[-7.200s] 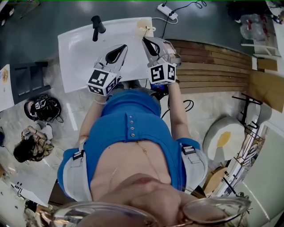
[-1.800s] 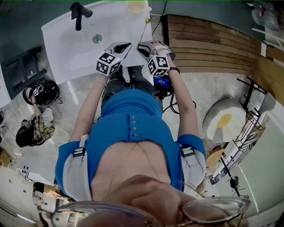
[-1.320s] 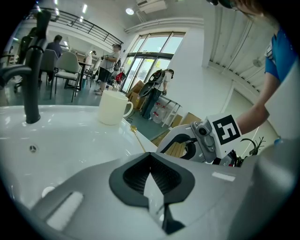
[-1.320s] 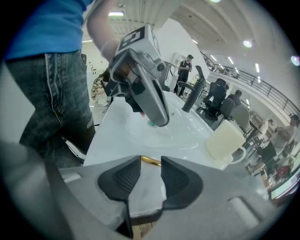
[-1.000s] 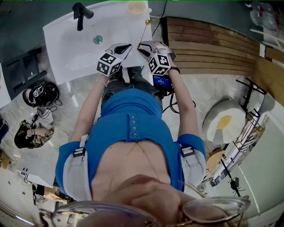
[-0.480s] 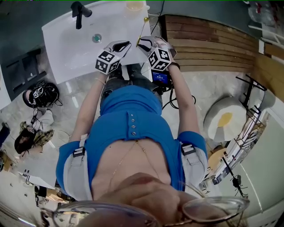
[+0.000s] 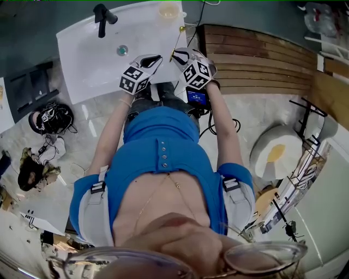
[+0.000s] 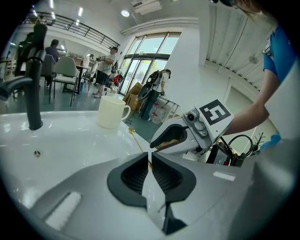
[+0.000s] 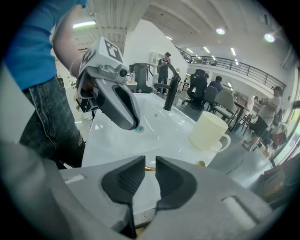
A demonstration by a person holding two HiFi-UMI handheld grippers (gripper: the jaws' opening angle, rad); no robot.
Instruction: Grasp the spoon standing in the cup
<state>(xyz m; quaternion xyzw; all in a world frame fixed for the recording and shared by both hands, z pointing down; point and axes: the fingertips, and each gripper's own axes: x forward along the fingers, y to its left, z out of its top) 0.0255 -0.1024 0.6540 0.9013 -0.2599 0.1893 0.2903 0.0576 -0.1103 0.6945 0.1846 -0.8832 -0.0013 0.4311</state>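
the cup stands at the far right corner of the washbasin. the spoon is outside the cup, along the right edge, with its bowl end toward the cup. the right tool is closing, and the handle end shows in its gap. the left tool is closed to a slit and empty.

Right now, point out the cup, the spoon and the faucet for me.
cup (image 8: 110, 112), left gripper view, middle of its cream side wall.
spoon (image 8: 131, 130), left gripper view, its small gold bowl end.
faucet (image 8: 33, 84), left gripper view, its black upright stem.
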